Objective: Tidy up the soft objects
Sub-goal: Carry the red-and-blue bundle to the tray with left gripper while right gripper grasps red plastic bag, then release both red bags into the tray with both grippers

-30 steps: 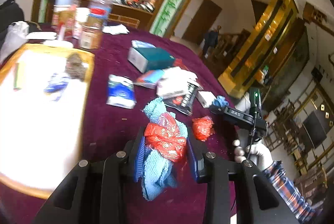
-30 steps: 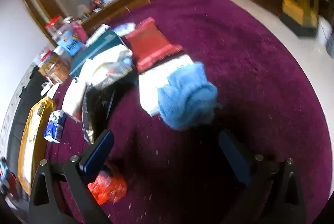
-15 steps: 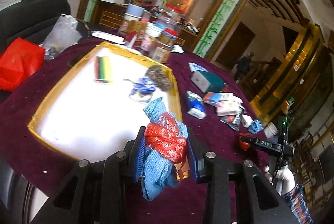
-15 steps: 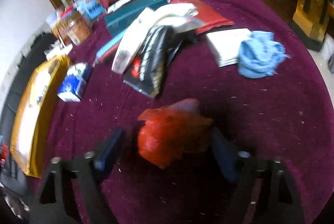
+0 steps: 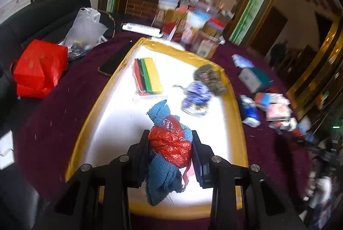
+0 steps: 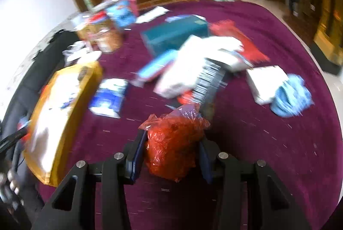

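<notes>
Two claws angled downward; left claw (image 5: 170,147) clenching blue cloth bundle (image 5: 164,168), right claw (image 6: 171,151) closing on red bag (image 6: 174,144)

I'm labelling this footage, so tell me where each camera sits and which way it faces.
Left wrist: on the left claw, looking down at the yellow-rimmed tray; its fingers clamp a blue cloth and red bag.
Right wrist: on the right claw, looking across the purple table; jaws closing around a red plastic bag.
Shared: tray, table, teal box.
</notes>
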`<act>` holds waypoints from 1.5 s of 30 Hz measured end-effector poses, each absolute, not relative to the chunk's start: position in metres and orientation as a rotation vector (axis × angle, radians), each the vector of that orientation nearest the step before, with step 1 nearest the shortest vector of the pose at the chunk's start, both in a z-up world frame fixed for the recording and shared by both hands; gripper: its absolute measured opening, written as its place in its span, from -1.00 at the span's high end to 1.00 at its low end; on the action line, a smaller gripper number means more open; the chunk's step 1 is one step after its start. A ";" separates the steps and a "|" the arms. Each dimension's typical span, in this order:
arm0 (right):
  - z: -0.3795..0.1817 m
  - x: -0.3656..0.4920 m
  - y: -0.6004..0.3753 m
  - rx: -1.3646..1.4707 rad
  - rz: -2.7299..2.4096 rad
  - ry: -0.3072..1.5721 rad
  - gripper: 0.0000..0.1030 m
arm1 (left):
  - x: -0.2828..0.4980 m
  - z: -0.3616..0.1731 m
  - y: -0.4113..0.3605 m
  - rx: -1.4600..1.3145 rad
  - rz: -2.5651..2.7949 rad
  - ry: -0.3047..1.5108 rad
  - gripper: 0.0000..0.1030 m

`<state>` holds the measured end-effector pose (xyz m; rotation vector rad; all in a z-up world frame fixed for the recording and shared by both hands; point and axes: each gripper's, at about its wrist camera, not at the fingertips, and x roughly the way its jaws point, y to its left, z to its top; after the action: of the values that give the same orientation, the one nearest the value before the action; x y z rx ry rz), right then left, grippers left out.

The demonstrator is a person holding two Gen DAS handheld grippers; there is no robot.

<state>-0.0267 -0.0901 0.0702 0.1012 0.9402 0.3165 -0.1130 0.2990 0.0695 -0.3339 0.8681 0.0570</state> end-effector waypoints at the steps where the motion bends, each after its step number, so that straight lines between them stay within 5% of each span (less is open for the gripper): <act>1: 0.074 -0.027 -0.081 0.098 0.342 0.936 0.17 | -0.101 0.066 0.300 -0.322 0.061 0.892 0.28; 10: 0.093 -0.014 0.023 0.007 0.551 0.954 0.16 | -0.017 0.034 0.312 -0.317 0.122 1.028 0.22; 12: 0.093 -0.012 0.046 -0.030 0.573 0.956 0.16 | -0.006 0.031 0.327 -0.367 0.155 1.011 -0.17; 14: 0.092 -0.008 0.066 -0.060 0.593 0.963 0.16 | -0.007 0.031 0.335 -0.420 0.148 0.997 -0.17; 31: 0.043 0.044 0.235 -0.164 0.767 1.145 0.14 | -0.170 0.076 0.356 -0.537 0.054 0.640 -0.47; 35: 0.041 0.046 0.239 -0.177 0.733 1.128 0.04 | -0.177 0.070 0.368 -0.570 0.071 0.639 -0.47; 39: 0.069 0.035 0.209 -0.101 0.744 1.057 -0.47 | -0.183 0.066 0.370 -0.593 0.074 0.642 -0.47; 45: 0.106 0.009 0.118 -0.022 0.651 0.922 -0.53 | -0.189 0.064 0.354 -0.607 0.038 0.653 -0.47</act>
<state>0.0089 0.1182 0.1058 -0.0225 0.9222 0.6511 -0.1892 0.3537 0.0641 -0.6066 0.6531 0.0378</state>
